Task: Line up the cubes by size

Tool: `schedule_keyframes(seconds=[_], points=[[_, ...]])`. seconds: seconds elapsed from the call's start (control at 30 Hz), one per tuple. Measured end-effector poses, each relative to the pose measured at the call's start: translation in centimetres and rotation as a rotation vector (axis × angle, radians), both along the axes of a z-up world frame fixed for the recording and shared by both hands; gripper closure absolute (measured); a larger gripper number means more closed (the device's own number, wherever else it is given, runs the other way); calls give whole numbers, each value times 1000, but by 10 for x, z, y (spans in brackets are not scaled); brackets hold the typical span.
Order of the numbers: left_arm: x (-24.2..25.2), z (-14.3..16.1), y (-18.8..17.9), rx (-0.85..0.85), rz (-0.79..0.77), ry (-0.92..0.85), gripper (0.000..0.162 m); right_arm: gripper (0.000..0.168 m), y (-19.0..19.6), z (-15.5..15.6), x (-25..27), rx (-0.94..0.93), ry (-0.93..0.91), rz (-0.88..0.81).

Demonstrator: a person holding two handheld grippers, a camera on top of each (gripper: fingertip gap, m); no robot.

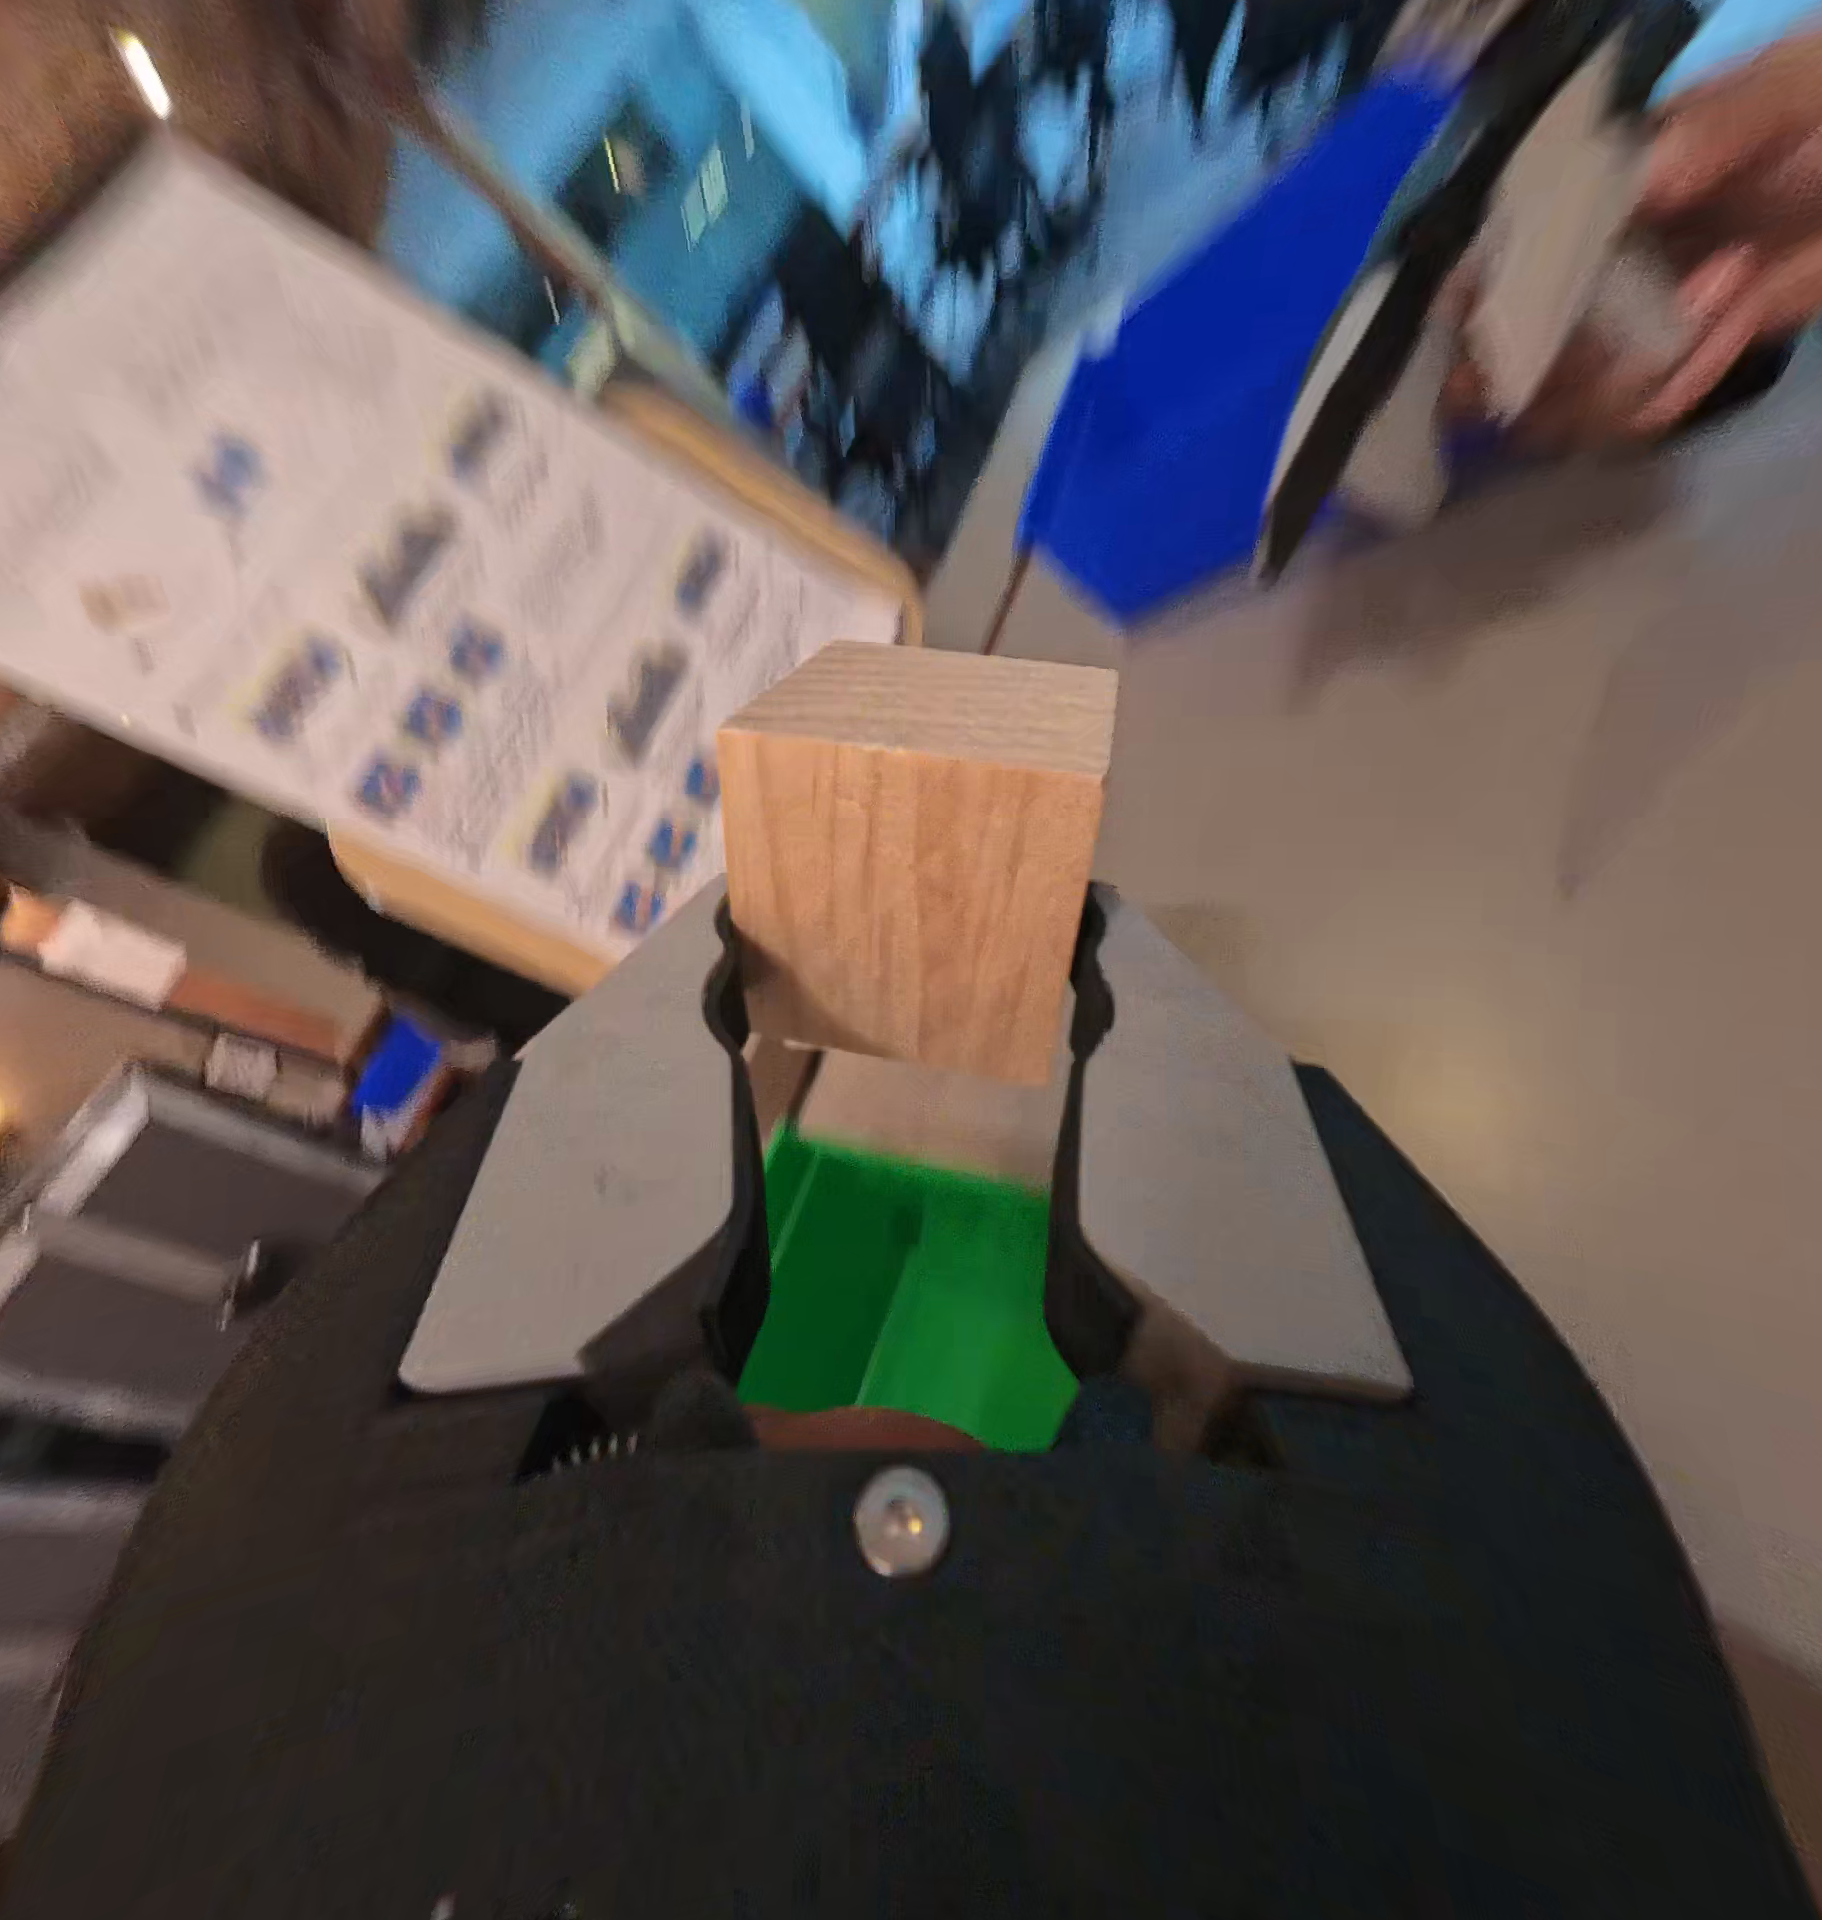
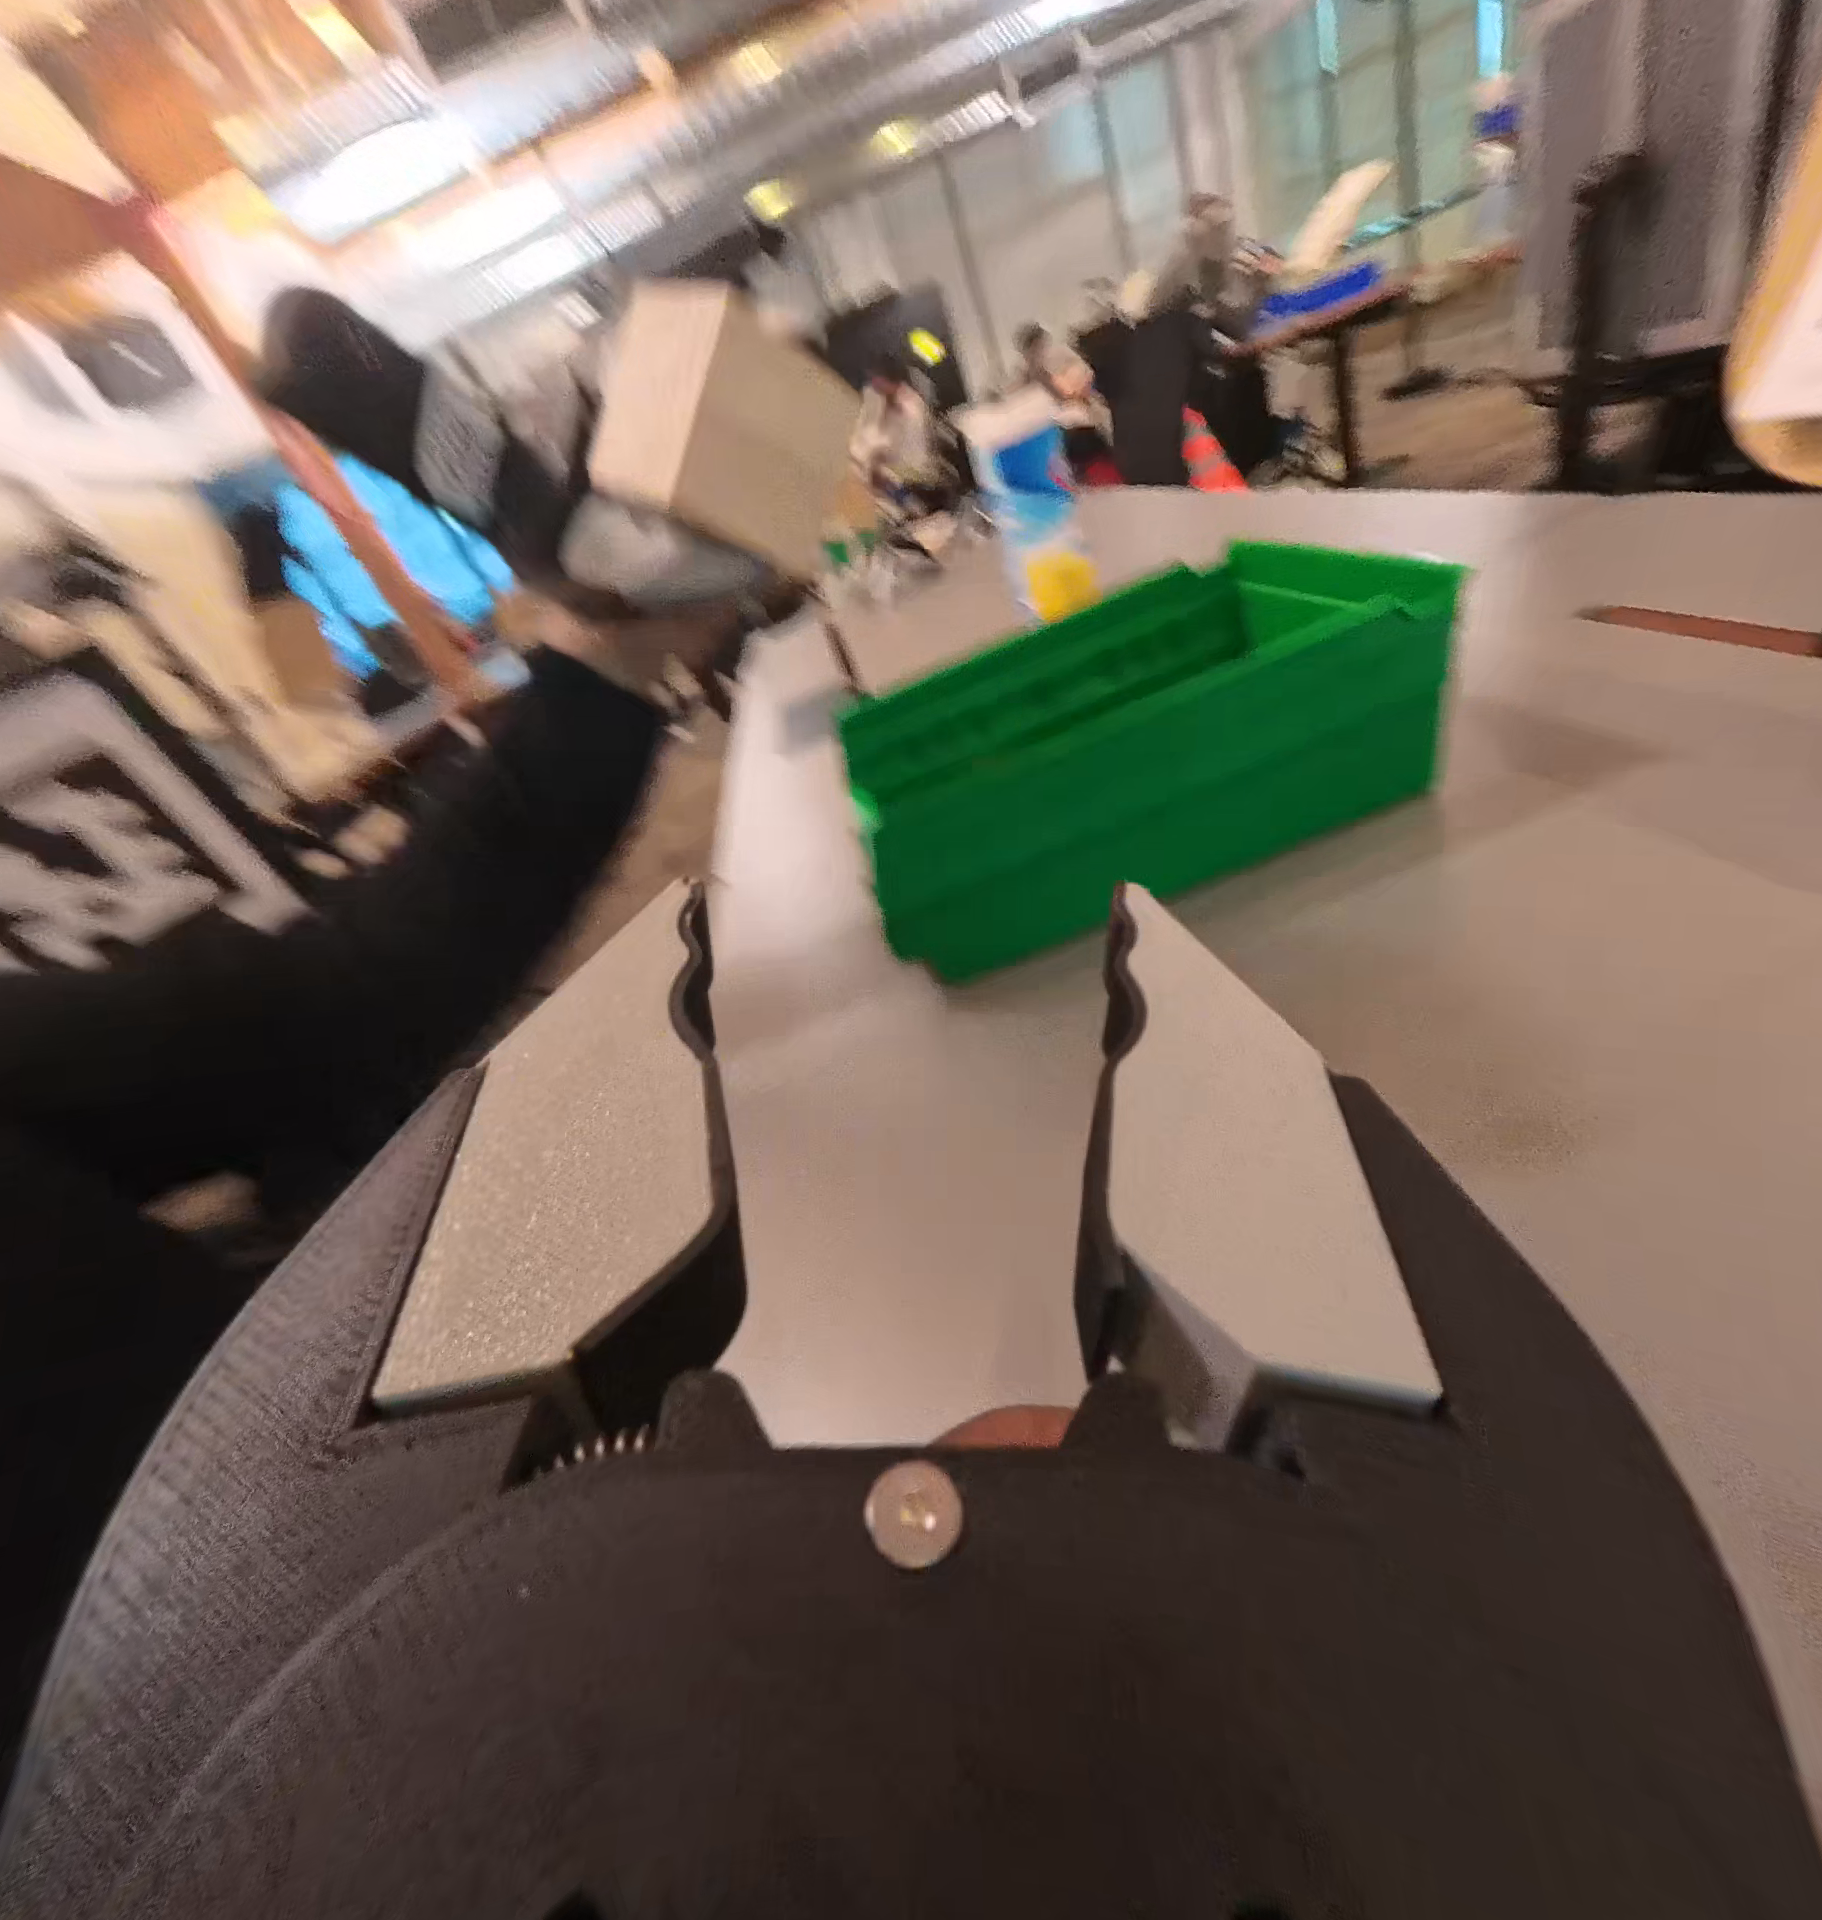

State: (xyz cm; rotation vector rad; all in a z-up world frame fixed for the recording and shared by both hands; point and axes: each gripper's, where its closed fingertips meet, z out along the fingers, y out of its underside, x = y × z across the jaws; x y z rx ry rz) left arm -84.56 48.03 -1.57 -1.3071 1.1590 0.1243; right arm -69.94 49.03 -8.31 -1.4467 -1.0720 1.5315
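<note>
A pale wooden cube (image 1: 912, 873) sits between the tips of my left gripper (image 1: 907, 951), which is shut on it and holds it in the air above a green bin (image 1: 886, 1288). My right gripper (image 2: 907, 935) is open and empty, low over the grey table (image 2: 1509, 1039), with the green bin (image 2: 1146, 748) just ahead of its tips. In the left wrist view the other gripper (image 1: 1406, 343) shows blurred at the upper right, held by a hand (image 1: 1759, 208). No other cubes show in either view.
A blue bin (image 1: 1187, 416) stands on the table at the upper right of the left wrist view. A printed sheet on a wooden board (image 1: 367, 540) is at the left. People and furniture stand beyond the table's far edge (image 2: 1146, 343).
</note>
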Motion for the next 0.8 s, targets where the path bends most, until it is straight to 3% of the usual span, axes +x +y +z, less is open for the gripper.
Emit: schedule_keyframes(seconds=[0.13,0.17,0.23,0.3,0.37,0.43,0.47,0.63,0.7,0.8], points=[[84,11,-32,192,-159,-40,101,90,-22,61,15,-145,132,126],[101,7,-35,213,-183,-35,101,87,-25,65,15,-152,105,125],[129,2,-37,240,-227,-45,101,64,-32,66,11,-138,46,122],[149,-2,-37,248,-269,-77,101,61,-43,61,6,-129,-8,150],[164,-5,-34,256,-288,-102,101,67,-52,55,1,-151,-42,190],[174,-10,-29,245,-293,-111,101,102,-65,57,3,-184,-22,286],[175,-13,-25,244,-281,-111,101,109,-64,60,4,-216,1,299],[179,-27,-17,174,-253,-137,102,110,-55,47,10,-245,-49,267],[174,-30,-17,173,-213,-172,104,110,-46,55,23,-212,-46,213],[161,-49,-24,20,-146,-228,127,110,-10,81,72,-23,-96,60]])
